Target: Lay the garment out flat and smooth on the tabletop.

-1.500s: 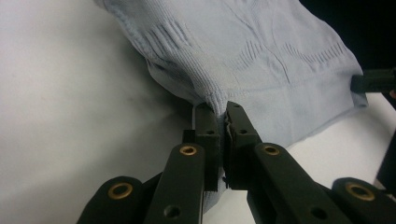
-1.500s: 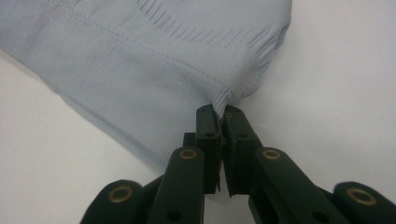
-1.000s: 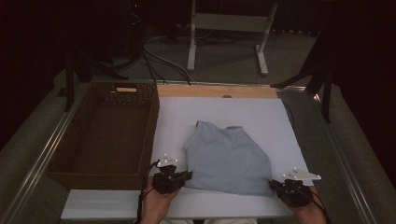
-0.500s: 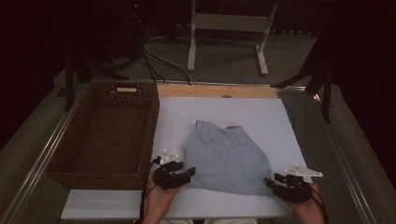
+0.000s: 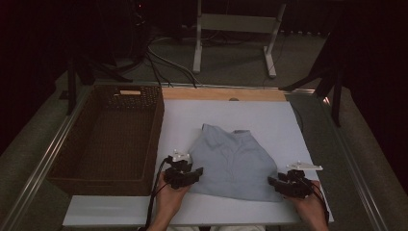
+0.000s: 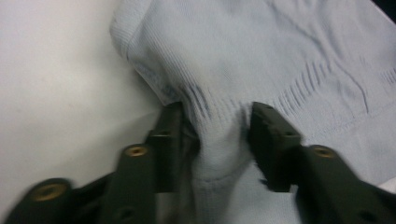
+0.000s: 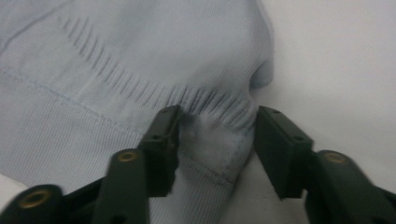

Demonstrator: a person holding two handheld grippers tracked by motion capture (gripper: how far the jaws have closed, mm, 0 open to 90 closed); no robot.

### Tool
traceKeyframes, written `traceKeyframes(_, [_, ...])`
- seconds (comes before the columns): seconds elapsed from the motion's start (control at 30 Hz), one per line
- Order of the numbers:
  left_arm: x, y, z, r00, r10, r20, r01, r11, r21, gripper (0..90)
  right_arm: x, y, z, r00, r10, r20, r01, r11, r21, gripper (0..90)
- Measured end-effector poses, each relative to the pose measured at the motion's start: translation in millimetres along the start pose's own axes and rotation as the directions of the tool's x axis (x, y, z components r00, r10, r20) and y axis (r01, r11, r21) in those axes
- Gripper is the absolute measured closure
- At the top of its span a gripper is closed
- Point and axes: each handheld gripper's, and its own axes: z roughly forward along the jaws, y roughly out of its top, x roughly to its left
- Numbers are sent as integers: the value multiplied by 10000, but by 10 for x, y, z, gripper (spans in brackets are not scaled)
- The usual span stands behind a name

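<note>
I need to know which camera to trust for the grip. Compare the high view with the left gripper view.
High view alone: the brown wicker basket left of the white table board, the right gripper, both hands. Left gripper view alone: the ribbed hem bunched between the left gripper jaws, which have just been closing; the right-hand pad stands off the fabric. Both: the pale blue knitted shirt on that board.

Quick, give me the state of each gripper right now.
Left gripper: jaws just closing, bunched hem of the light blue shirt between them, not clamped yet.
Right gripper: jaws just closing around the shirt's other hem corner, gap remains.
</note>
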Motion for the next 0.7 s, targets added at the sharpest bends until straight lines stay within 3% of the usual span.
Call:
traceKeyframes(0.1, [-21,-22,23,9999,81,111,-84,9997,247,809,18,0,12,9997,-75,-235,79,9998,155,708])
traceKeyframes(0.23, [-21,-25,-15,9996,124,268,-133,9993,346,858,81,5,-14,9986,-453,-255,458,9988,180,821])
traceKeyframes(0.7, [12,-160,-236,9982,33,602,-55,9993,361,860,238,-43,-146,9937,-930,-619,936,9956,70,845])
